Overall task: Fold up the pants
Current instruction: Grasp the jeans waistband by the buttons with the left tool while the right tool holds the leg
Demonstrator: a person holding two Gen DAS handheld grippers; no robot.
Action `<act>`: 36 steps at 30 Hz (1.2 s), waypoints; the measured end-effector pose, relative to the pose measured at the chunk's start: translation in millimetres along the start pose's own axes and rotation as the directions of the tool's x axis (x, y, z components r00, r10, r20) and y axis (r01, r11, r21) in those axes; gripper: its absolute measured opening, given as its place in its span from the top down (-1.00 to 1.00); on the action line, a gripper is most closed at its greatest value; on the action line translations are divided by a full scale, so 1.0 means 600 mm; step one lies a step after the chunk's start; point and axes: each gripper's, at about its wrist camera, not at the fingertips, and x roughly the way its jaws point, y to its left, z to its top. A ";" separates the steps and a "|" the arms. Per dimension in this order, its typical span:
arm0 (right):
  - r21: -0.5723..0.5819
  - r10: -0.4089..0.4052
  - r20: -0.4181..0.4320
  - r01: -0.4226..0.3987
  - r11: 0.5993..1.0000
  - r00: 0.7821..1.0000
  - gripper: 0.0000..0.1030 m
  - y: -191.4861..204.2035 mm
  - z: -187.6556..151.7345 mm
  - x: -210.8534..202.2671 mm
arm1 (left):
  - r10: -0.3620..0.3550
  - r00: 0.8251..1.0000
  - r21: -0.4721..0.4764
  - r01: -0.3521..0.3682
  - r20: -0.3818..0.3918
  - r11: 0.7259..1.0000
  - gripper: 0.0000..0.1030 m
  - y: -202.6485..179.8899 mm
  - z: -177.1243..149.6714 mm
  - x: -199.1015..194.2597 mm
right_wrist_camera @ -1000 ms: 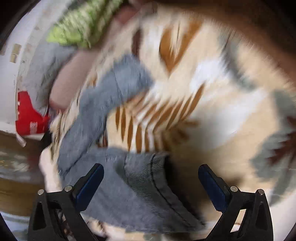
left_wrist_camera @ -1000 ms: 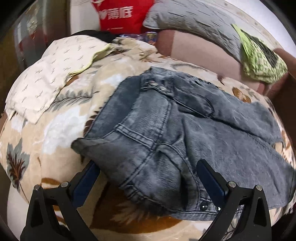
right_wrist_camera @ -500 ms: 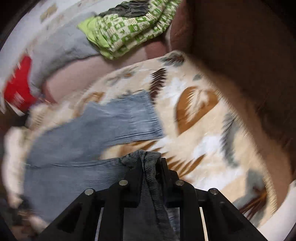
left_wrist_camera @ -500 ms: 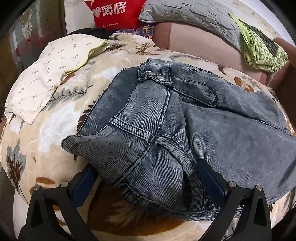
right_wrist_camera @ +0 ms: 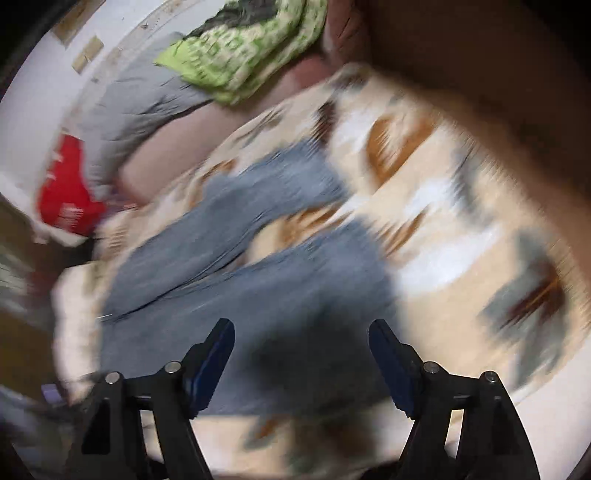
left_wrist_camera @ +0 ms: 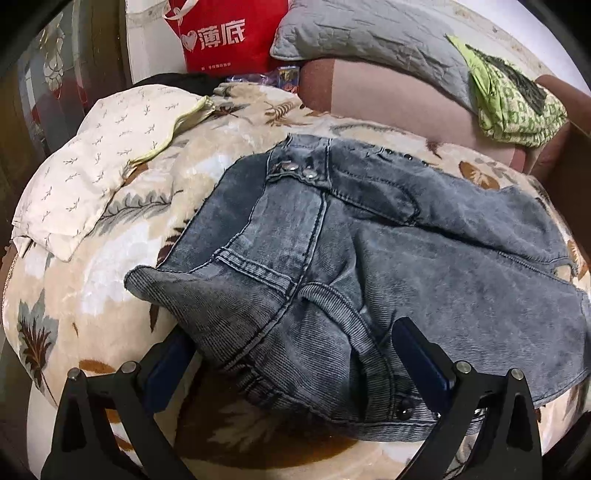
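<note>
The jeans (left_wrist_camera: 369, 258) lie on a leaf-patterned blanket (left_wrist_camera: 92, 280) that covers the bed. In the left wrist view their waistband end is nearest the camera, bunched and partly folded over itself, with two metal snaps (left_wrist_camera: 297, 170) showing near the far edge and one dark button (left_wrist_camera: 404, 402) near the close edge. The legs run off toward the right of that view.

The left hand-held gripper (left_wrist_camera: 291, 354) stands wide, its two fingers (left_wrist_camera: 421, 354) set either side of the bunched waistband; the cloth lies between them and drapes over the left finger, but the pads do not press on it (whether any cloth touches the right pad cannot be told).

The right wrist view is heavily blurred. The right hand-held gripper (right_wrist_camera: 301, 354) is over the leg end of the jeans (right_wrist_camera: 236, 280), its jaws opening, with a clear gap between the blue pads (right_wrist_camera: 388, 354) and nothing clamped; grey denim and its shadow lie beneath the gap. The two legs spread apart in a V on the blanket (right_wrist_camera: 443, 229).

At the head of the bed sit a cream pillow (left_wrist_camera: 99, 162), a grey pillow (left_wrist_camera: 369, 40), a red bag (left_wrist_camera: 229, 33) with white lettering, and a green patterned cloth (left_wrist_camera: 517, 107) on a pinkish bolster (left_wrist_camera: 388, 96).
</note>
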 end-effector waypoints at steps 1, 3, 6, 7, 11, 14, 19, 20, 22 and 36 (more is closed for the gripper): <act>0.045 0.028 -0.048 -0.026 0.999 0.998 -0.52 -0.014 -0.012 0.022 | 0.002 1.000 -0.001 -0.002 -0.009 1.000 -1.00 0.001 -0.001 0.002; 0.102 -0.086 -0.153 0.102 0.990 0.984 -0.46 -0.054 -0.029 0.073 | 0.030 0.998 0.004 -0.030 -0.057 1.000 -1.00 0.003 -0.005 0.015; 0.127 -0.090 -0.146 0.109 0.986 0.985 -0.42 -0.055 -0.028 0.073 | 0.007 0.996 -0.040 -0.011 -0.091 0.999 -1.00 0.017 -0.008 0.022; 0.089 -0.121 -0.137 0.134 0.987 0.983 -0.42 -0.034 -0.021 0.063 | 0.003 0.996 -0.052 -0.008 -0.087 0.999 -1.00 0.018 -0.005 0.017; -0.033 -0.092 -0.037 0.091 0.995 0.995 -0.48 0.039 0.011 0.026 | -0.028 0.999 -0.020 0.028 0.020 0.999 -1.00 0.001 0.009 -0.027; -0.041 -0.040 -0.035 0.039 0.998 0.999 -0.74 0.046 0.015 0.046 | -0.073 0.997 0.008 0.073 0.020 0.997 -1.00 -0.010 0.009 -0.026; 0.008 -0.128 -0.199 0.132 0.991 0.972 -0.74 0.016 0.005 0.135 | 0.016 0.991 0.068 -0.007 -0.133 0.998 -1.00 -0.009 -0.003 0.030; 0.000 -0.109 -0.180 0.111 0.994 0.978 -0.73 0.024 0.017 0.126 | -0.013 0.991 0.048 0.019 -0.135 0.999 -1.00 -0.007 0.009 0.021; -0.002 -0.064 -0.102 0.064 0.998 0.993 -0.73 0.037 0.051 0.097 | -0.058 0.995 0.019 0.059 -0.082 0.998 -1.00 0.000 0.036 0.003; 0.108 -0.047 0.006 0.046 0.993 0.999 -0.73 -0.055 0.232 0.110 | -0.219 0.969 -0.265 0.184 -0.110 0.946 -0.73 0.095 0.254 0.135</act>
